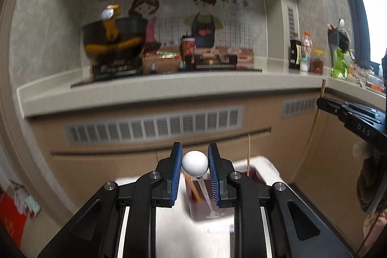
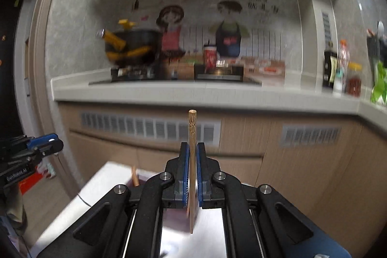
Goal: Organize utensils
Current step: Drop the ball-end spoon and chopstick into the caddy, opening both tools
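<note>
My left gripper (image 1: 195, 155) is shut on a white spoon (image 1: 195, 163); its rounded white end sits between the blue pads and the stem slants down towards a dark purple holder (image 1: 256, 177) on a white surface. An orange chopstick (image 1: 193, 189) leans in that holder. My right gripper (image 2: 192, 161) is shut on a wooden chopstick (image 2: 192, 127), held upright with its top above the fingers. The right gripper (image 1: 325, 104) with its chopstick (image 1: 314, 127) also shows at the right edge of the left wrist view. The left gripper (image 2: 46, 143) shows at the left edge of the right wrist view.
A kitchen counter (image 1: 169, 88) runs ahead, with a black pot (image 1: 113, 40) on the stove, a red cup (image 1: 188, 46) and bottles (image 1: 295, 53). A black utensil rack (image 1: 335, 38) and green bag (image 1: 341, 63) stand at the right. The white surface (image 2: 101, 183) lies below both grippers.
</note>
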A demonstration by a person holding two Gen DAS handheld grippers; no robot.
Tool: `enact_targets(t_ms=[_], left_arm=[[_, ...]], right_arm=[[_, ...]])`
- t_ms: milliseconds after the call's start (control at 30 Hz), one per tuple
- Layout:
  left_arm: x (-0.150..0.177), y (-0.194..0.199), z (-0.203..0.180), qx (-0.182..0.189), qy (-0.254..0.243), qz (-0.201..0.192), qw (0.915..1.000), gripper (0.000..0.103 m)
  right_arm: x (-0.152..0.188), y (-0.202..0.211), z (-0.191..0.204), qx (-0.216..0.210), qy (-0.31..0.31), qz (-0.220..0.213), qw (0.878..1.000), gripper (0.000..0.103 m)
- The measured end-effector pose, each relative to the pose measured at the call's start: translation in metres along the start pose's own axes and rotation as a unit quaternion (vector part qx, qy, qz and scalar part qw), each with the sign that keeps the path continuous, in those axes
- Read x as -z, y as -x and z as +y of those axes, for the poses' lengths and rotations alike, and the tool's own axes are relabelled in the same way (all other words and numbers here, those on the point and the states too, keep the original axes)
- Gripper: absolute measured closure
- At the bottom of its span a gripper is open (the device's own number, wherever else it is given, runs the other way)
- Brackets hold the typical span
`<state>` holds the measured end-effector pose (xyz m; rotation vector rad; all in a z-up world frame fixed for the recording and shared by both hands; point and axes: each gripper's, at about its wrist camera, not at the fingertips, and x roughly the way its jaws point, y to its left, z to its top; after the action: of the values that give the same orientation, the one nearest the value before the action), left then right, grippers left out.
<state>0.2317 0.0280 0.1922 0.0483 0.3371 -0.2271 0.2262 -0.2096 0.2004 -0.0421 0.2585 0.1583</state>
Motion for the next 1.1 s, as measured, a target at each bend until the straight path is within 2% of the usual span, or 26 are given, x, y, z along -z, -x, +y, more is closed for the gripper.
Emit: enact_targets(t_ms=[167, 367, 667, 967, 1100], left_arm=[[-0.022, -0.042, 0.004, 0.007, -0.005, 0.002, 1.0, 0.08], [-0.02, -0.085, 0.006, 0.014, 0.0, 0.026, 0.9996, 0.08], [0.016, -0.143, 0.006, 0.022, 0.01, 0.081, 0.9965, 0.08], [0.061, -0.187, -0.001, 0.037, 0.023, 0.152, 0.9873, 0.08], [0.074, -0.196, -0.002, 0.044, 0.04, 0.173, 0.9832, 0.079]], right_arm=[[-0.023, -0.026, 0.004, 0.008, 0.015, -0.012, 1.0, 0.098], [-0.016, -0.065, 0.008, 0.008, 0.021, 0.013, 1.0, 0.098], [0.029, -0.114, -0.002, -0.008, -0.021, 0.074, 0.997, 0.098], [0.084, -0.163, -0.015, -0.021, -0.06, 0.159, 0.985, 0.098], [0.101, -0.177, -0.016, -0.018, -0.062, 0.181, 0.981, 0.098]])
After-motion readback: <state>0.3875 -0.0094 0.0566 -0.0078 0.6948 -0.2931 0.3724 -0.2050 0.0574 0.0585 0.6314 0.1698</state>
